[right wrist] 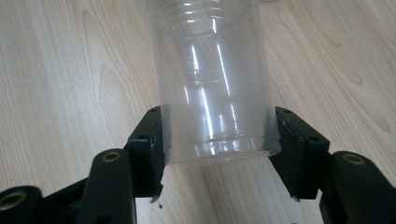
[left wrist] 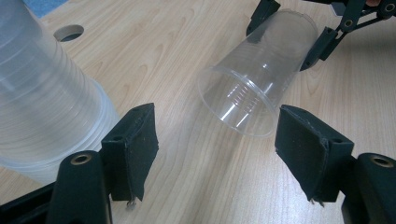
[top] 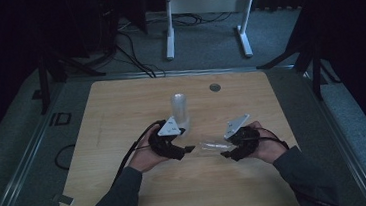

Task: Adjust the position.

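Keep your right gripper (right wrist: 217, 154) clamped on the clear cup (right wrist: 212, 84)'s base near mid-tabletop while your spread-open left gripper (left wrist: 215, 140) takes its rim squarely.

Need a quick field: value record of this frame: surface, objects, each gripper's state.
surface: wooden table with a round hole near its far edge
stack: clear cups nested, upright, beside the left gripper
single cup: clear plastic cup, tipped on its side, open mouth toward the left gripper
right gripper: shut on the single cup near its base, one jaw on each side
left gripper: open, jaws apart, holding nothing, short of the cup's rim
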### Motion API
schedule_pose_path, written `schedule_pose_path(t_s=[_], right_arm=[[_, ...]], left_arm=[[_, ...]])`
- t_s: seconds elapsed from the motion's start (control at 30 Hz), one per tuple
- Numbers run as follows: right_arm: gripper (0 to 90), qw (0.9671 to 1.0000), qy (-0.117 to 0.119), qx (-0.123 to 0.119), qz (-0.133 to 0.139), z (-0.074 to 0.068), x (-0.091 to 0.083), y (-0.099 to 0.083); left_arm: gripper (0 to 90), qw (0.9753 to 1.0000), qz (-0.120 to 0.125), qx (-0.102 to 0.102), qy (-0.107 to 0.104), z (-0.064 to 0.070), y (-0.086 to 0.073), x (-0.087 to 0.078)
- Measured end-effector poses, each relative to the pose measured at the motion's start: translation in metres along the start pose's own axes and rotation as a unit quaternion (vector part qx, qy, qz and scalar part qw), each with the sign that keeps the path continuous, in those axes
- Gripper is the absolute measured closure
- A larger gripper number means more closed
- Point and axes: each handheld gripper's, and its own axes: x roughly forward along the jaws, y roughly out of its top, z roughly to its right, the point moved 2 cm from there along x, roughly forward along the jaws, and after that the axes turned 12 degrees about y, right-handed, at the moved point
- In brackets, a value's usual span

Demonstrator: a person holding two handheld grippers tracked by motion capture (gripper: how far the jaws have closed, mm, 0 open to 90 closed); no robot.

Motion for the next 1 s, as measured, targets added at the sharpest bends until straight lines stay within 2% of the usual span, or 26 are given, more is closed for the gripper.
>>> schedule_pose_path(t_s=[0.5, 0.67, 1.0], right_arm=[[41.8, 0.9986, 0.0, 0.019, 0.049, -0.001, -0.004, -0.009], [41.9, 0.9966, 0.004, 0.03, 0.076, -0.001, -0.009, -0.012], [41.9, 0.9921, 0.006, 0.047, 0.116, 0.0, -0.014, -0.018]], left_arm=[[28.1, 0.9999, 0.005, -0.011, 0.001, 0.0, 0.0, 0.002], [28.0, 0.9998, 0.008, -0.017, -0.008, 0.001, -0.001, 0.002], [28.0, 0.9998, 0.008, -0.017, -0.006, 0.0, -0.001, 0.002]])
